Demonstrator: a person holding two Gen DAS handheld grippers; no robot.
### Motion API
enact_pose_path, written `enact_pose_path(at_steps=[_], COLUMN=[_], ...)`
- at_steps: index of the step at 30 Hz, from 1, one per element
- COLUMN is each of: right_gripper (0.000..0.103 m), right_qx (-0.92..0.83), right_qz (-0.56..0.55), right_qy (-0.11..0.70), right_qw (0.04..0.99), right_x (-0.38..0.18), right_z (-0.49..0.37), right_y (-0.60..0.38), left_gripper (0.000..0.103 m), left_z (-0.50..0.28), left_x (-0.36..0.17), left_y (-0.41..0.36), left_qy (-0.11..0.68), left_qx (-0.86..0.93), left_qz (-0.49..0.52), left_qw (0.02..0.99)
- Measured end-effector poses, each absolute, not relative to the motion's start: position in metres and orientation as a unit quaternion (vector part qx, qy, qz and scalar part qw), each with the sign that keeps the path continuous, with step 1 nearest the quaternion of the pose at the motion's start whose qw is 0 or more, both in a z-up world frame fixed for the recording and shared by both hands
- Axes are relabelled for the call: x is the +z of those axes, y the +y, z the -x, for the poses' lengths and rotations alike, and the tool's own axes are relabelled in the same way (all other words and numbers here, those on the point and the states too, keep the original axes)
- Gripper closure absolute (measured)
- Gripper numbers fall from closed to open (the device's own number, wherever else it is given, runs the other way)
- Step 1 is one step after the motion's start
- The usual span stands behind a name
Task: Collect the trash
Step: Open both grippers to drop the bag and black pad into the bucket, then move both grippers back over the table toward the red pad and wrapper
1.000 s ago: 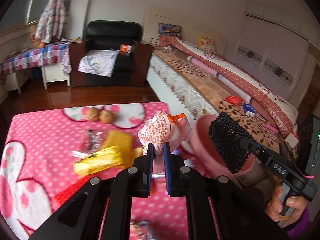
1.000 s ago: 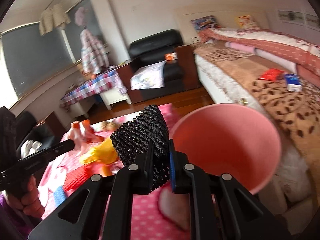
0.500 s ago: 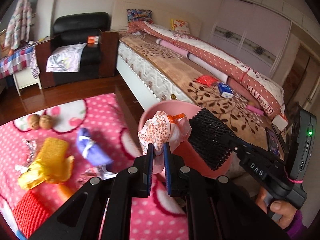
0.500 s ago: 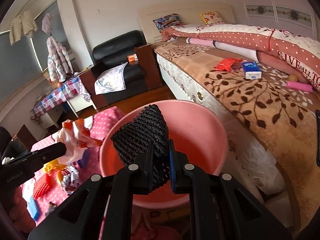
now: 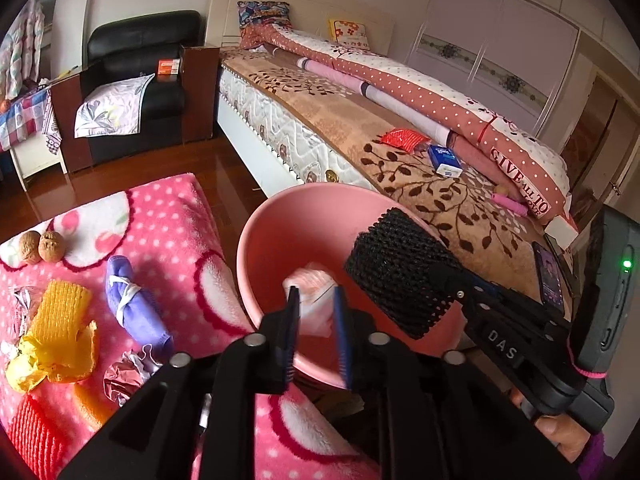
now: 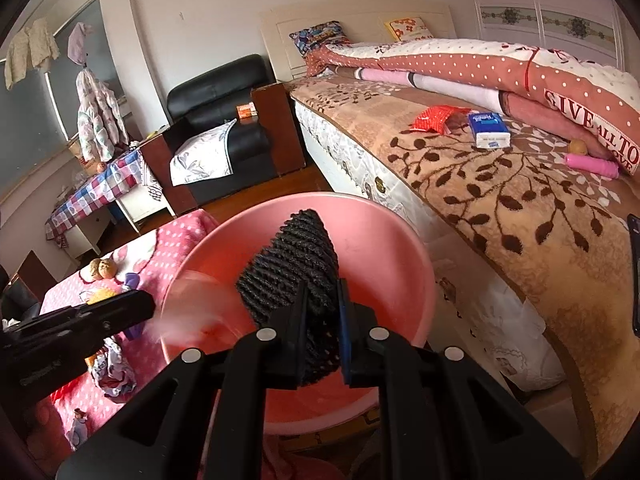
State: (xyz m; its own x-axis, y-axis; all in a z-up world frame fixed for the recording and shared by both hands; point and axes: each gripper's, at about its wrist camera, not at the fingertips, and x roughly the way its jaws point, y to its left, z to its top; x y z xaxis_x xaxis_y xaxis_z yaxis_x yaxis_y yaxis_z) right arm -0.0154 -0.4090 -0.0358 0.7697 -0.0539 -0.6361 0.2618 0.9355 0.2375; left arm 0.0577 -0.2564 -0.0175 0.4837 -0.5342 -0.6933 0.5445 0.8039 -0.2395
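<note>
- Left of bench [image 5: 168, 216]: yellow wrapper [image 5: 56, 336], purple bundle [image 5: 134, 308], foil scrap [image 5: 124, 376], awaiting collection.
- Centre: left gripper [image 5: 316, 336], fingers parted, empty; crumpled wrapper [image 5: 314, 292] blurred inside pink bin [image 5: 256, 236].
- Right: right gripper [image 6: 322, 328] clamped on black mesh [image 6: 296, 264] above bin; best released over the bin's centre, clear of the rim.

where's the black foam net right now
The black foam net is clamped in the right gripper, held over the open pink bin beside the bed, near the left gripper.
</note>
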Motion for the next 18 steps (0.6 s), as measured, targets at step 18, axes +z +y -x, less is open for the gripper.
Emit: enact_pose_path(at_steps=[18], right_gripper=[0.064], right_qx=[-0.065], right_qz=[-0.171], right_qy=[0.311], right_qw=[0.933], right_x=[-0.022], right_z=[0.026], right_y=[-0.394], left_gripper=[0.061], left_z=[-0.047], left_x=[0.006], left_y=[-0.217], left_qy=[0.377], left_qx=[-0.295], left_qz=[0.028], left_qw=[0.878])
